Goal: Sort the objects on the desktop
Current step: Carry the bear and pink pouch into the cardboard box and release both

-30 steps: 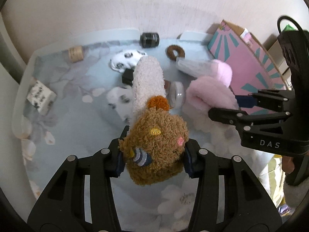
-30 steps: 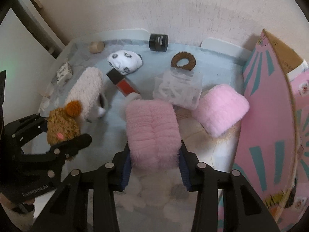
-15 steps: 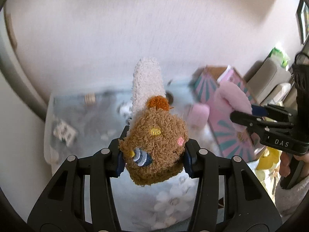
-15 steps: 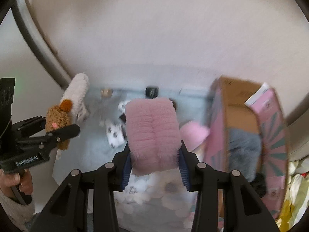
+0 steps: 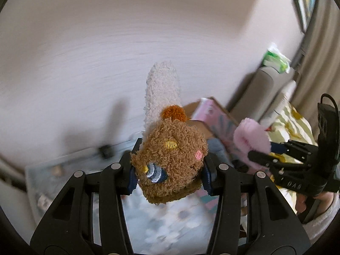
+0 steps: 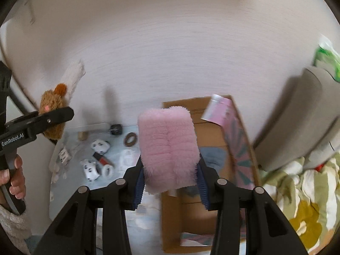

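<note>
My left gripper is shut on a brown bear plush with a long cream fleece part sticking up; it hangs high above the table. My right gripper is shut on a fluffy pink plush pad, held above the edge of an open cardboard box with pink sunburst flaps. In the right wrist view the left gripper and bear hang at the far left. In the left wrist view the right gripper and pink pad are at the right.
On the pale blue floral table lie two panda-print pieces, a brown ring, a black jar, a red-black tube and a small cork. Something grey-blue lies in the box. A floral bedspread is at right.
Both grippers have risen well above the table with their plush items still gripped. The table objects now look smaller, and the box interior has come under the right gripper.
</note>
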Tool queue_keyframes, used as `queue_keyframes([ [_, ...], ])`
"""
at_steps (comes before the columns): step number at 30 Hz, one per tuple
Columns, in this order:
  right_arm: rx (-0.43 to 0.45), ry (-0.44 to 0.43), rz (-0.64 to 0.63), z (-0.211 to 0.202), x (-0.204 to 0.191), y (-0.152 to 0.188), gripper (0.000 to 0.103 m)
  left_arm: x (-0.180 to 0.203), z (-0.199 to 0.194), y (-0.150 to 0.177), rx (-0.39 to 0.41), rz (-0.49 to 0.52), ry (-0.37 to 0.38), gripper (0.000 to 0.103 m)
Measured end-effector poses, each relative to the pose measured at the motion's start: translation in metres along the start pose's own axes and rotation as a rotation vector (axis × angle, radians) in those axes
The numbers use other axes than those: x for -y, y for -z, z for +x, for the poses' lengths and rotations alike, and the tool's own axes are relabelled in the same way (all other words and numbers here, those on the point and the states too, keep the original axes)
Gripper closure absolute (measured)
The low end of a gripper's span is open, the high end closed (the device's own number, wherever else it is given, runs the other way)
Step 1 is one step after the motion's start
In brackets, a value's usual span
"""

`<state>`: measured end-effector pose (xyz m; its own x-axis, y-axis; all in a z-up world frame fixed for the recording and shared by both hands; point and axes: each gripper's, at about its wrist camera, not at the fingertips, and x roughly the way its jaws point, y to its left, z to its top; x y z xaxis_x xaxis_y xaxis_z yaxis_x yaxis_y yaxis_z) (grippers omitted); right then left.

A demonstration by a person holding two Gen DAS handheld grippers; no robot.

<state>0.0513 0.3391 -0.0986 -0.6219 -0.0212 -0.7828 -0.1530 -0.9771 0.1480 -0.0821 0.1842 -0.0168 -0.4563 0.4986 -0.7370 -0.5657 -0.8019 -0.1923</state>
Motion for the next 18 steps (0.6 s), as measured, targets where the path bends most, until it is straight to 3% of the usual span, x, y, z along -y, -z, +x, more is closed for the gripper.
queue_keyframes([
  [7,-0.027,0.038,0.063,0.002,0.043,0.01,0.064,0.053,0.068,-0.019,-0.088,0.069,0.069,0.06],
  [18,-0.119,0.01,0.116,0.027,0.087,0.036,0.064,0.107,0.174,-0.017,-0.231,0.143,0.052,0.06],
])
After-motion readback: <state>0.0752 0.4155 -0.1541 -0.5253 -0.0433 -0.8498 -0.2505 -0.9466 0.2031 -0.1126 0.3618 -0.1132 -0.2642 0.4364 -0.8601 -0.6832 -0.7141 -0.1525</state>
